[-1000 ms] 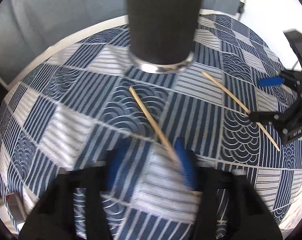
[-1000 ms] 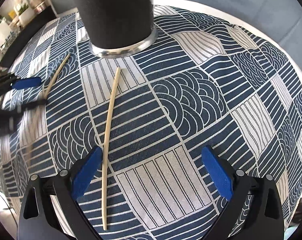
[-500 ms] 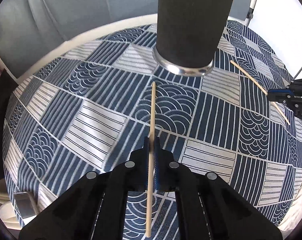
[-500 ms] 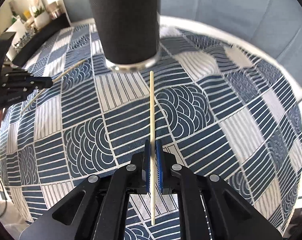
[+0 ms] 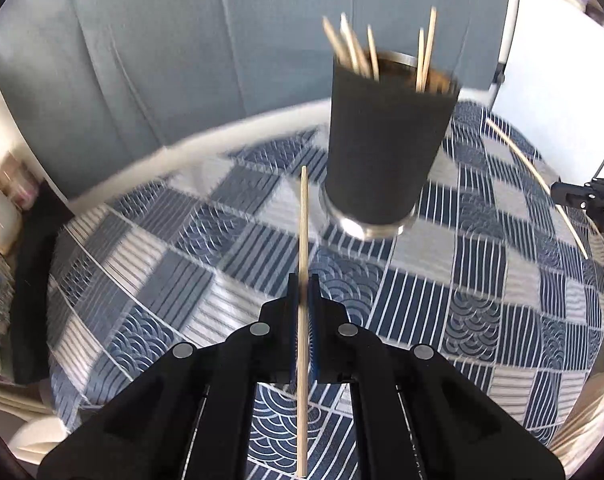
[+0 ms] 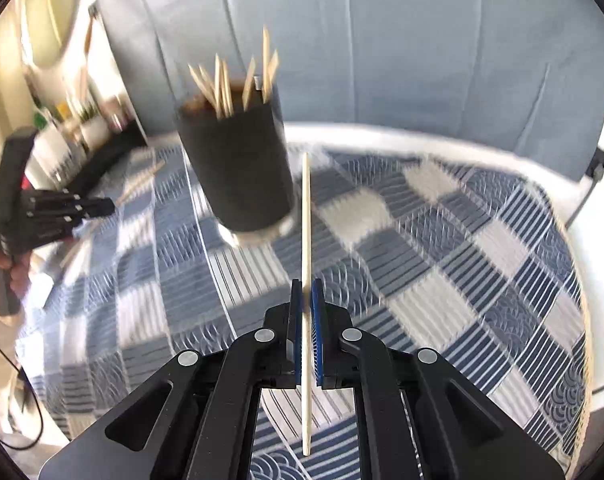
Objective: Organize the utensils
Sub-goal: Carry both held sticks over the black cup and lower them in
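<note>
Chopsticks, one in each claw, and both are up off the table [image 5: 229, 148]. The left claw [image 5: 302, 280] is clamped tight on a chopstick [image 5: 302, 320] that runs straight along the gap between its blue pads [image 5: 313, 320]; the tip sticks out ahead toward the cup [image 5: 386, 140], while the other end trails back under the claw's black body. In the right wrist view the right claw [image 6: 306, 284] is pinched just as tight on a second chopstick [image 6: 306, 240], gripped the same way between its pads [image 6: 317, 320], its front end reaching up just beside the cup [image 6: 237, 168] and its back end hanging below the claw. The cup is dark with a shiny metal base, standing upright on the blue-and-white patterned cloth [image 5: 482, 260], and a bunch of chopsticks [image 5: 358, 48] already pokes out of its mouth at loose angles. From the left claw's side the right claw [image 5: 582, 198] shows at the far edge with its chopstick [image 5: 530, 168] slanting toward the cup; from the right claw's side the left claw [image 6: 101, 206] comes in likewise, held by a hand [image 6: 5, 268], though blur hides its chopstick's detail. A grey sofa [image 6: 382, 40] stands behind the table.
</note>
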The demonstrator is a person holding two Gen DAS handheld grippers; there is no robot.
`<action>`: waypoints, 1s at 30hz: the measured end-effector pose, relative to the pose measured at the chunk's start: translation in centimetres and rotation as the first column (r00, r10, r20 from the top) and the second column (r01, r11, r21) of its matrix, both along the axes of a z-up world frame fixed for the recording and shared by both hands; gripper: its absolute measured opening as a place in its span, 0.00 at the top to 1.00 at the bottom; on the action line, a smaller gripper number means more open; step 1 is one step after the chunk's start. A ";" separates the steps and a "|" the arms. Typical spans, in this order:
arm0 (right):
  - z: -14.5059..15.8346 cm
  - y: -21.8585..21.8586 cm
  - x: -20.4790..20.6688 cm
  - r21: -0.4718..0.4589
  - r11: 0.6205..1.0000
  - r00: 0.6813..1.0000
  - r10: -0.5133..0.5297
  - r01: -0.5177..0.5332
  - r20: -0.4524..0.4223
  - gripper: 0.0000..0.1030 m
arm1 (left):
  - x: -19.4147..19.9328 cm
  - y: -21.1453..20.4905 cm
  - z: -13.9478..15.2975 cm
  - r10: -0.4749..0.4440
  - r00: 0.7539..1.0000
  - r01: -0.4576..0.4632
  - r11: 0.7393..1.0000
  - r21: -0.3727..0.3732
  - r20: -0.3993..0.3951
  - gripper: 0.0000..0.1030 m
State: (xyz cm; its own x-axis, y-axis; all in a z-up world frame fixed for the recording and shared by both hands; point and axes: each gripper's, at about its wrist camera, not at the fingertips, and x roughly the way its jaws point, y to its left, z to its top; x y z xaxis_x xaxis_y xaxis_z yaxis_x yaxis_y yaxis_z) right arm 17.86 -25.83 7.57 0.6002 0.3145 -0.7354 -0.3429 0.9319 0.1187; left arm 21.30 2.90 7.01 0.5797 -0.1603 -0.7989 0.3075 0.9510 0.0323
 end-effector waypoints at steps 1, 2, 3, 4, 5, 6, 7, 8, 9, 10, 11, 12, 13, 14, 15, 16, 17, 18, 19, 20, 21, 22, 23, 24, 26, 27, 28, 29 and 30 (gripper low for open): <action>1.0 -0.1 0.0 0.019 1.000 1.000 0.003 -0.004 0.021 0.96 | 0.0 -0.1 0.8 0.002 1.000 -0.002 1.000 -0.002 0.012 0.96; 1.8 -0.2 0.0 0.032 0.999 0.999 0.001 -0.002 0.039 0.96 | 0.1 -0.1 1.8 0.012 0.999 -0.012 1.000 -0.003 0.031 0.96; 2.7 -0.3 0.1 0.047 0.999 0.998 0.000 -0.003 0.057 0.96 | 0.1 -0.2 2.4 0.017 0.999 -0.017 1.000 -0.002 0.045 0.96; 3.6 -0.3 0.2 0.061 0.998 0.997 -0.002 -0.003 0.081 0.96 | 0.1 -0.4 3.5 0.017 0.998 -0.016 1.000 -0.005 0.064 0.96; 4.4 -0.4 0.2 0.071 0.997 0.994 -0.007 0.000 0.105 0.96 | 0.1 -0.6 4.0 0.017 0.997 -0.016 1.000 -0.007 0.072 0.96; 5.3 -0.5 0.2 0.084 0.997 0.991 -0.010 -0.001 0.133 0.96 | 0.1 -0.7 4.8 0.011 0.997 -0.010 1.000 -0.012 0.083 0.96; 6.3 -0.6 0.2 0.103 0.995 0.986 -0.019 0.002 0.163 0.96 | 0.1 -0.7 5.5 0.005 0.996 -0.004 1.000 -0.018 0.090 0.95; 7.0 -0.9 0.2 0.120 0.993 0.983 -0.028 0.006 0.184 0.96 | 0.1 -0.8 6.0 0.002 0.995 0.000 1.000 -0.013 0.097 0.95; 7.8 -1.0 0.2 0.140 0.990 0.978 -0.035 0.006 0.204 0.96 | 0.1 -0.9 6.5 0.001 0.994 -0.001 1.000 -0.003 0.110 0.95; 8.6 -1.1 0.2 0.161 0.987 0.974 -0.039 0.003 0.221 0.96 | 0.1 -1.0 7.0 0.003 0.992 -0.005 1.000 0.010 0.129 0.95; 9.2 -1.2 0.3 0.177 0.984 0.971 -0.042 -0.001 0.237 0.96 | 0.1 -1.2 7.6 -0.001 0.990 -0.001 1.000 0.016 0.141 0.95; 9.7 -1.2 0.3 0.185 0.983 0.968 -0.043 -0.004 0.249 0.96 | 0.1 -1.2 8.2 -0.005 0.989 0.004 1.000 0.009 0.146 0.95; 10.3 -1.1 0.4 0.193 0.981 0.964 -0.042 -0.010 0.262 0.96 | 0.2 -1.4 8.9 -0.003 0.987 0.002 1.000 0.007 0.161 0.95; 10.7 -1.0 0.4 0.200 0.980 0.961 -0.048 -0.008 0.274 0.96 | 0.2 -1.5 9.5 -0.008 0.985 0.006 1.000 0.011 0.172 0.95; 11.1 -0.9 0.5 0.208 0.978 0.955 -0.057 -0.005 0.291 0.96 | 0.2 -1.8 10.2 -0.014 0.982 0.012 1.000 0.010 0.188 0.95; 11.5 -0.7 0.5 0.218 0.976 0.949 -0.066 -0.003 0.307 0.96 | 0.3 -1.9 10.8 -0.018 0.978 0.016 1.000 0.011 0.208 0.95; 11.8 -0.7 0.7 0.231 0.973 0.945 -0.075 0.000 0.319 0.96 | 0.4 -2.0 11.5 -0.027 0.976 0.030 1.000 -0.011 0.217 0.95; 12.0 -0.6 0.8 0.244 0.970 0.941 -0.080 -0.003 0.328 0.96 | 0.5 -2.1 12.0 -0.036 0.974 0.045 0.998 -0.035 0.223 0.95; 12.3 -0.3 1.2 0.260 0.966 0.939 -0.079 -0.012 0.335 0.96 | 0.7 -2.4 12.7 -0.045 0.970 0.058 0.997 -0.048 0.241 0.95; 12.4 -0.2 1.3 0.271 0.962 0.937 -0.079 -0.017 0.340 0.96 | 0.6 -2.7 13.1 -0.051 0.965 0.066 0.997 -0.050 0.258 0.95; 12.6 0.0 1.6 0.284 0.958 0.935 -0.075 -0.028 0.346 0.96 | 0.6 -3.0 13.5 -0.059 0.961 0.077 0.995 -0.057 0.270 0.95; 12.7 0.2 1.9 0.294 0.955 0.933 -0.074 -0.035 0.353 0.96 | 0.8 -3.2 13.8 -0.062 0.959 0.084 0.994 -0.066 0.277 0.95; 12.9 0.4 2.0 0.307 0.951 0.928 -0.080 -0.039 0.364 0.96 | 1.0 -3.4 14.2 -0.066 0.955 0.091 0.993 -0.075 0.289 0.95; 13.1 0.5 2.3 0.322 0.946 0.923 -0.083 -0.047 0.377 0.96 | 1.1 -3.5 14.5 -0.067 0.951 0.097 0.992 -0.084 0.302 0.95; 13.5 1.0 2.9 0.351 0.934 0.916 -0.084 -0.064 0.391 0.96 | 1.5 -3.6 15.3 -0.070 0.942 0.120 0.984 -0.133 0.328 0.95; 13.6 1.1 3.1 0.362 0.930 0.914 -0.085 -0.071 0.397 0.96 | 1.7 -3.5 15.5 -0.071 0.937 0.138 0.975 -0.175 0.343 0.95; 13.7 1.4 3.5 0.377 0.923 0.909 -0.085 -0.083 0.408 0.96 | 1.8 -3.4 15.7 -0.064 0.926 0.147 0.968 -0.201 0.372 0.95; 13.6 1.6 3.8 0.384 0.919 0.906 -0.087 -0.088 0.415 0.96 | 1.7 -3.5 15.9 -0.062 0.916 0.156 0.966 -0.209 0.396 0.95; 13.5 1.9 4.1 0.393 0.915 0.901 -0.092 -0.092 0.425 0.96 | 1.6 -3.7 15.9 -0.070 0.903 0.179 0.958 -0.222 0.424 0.95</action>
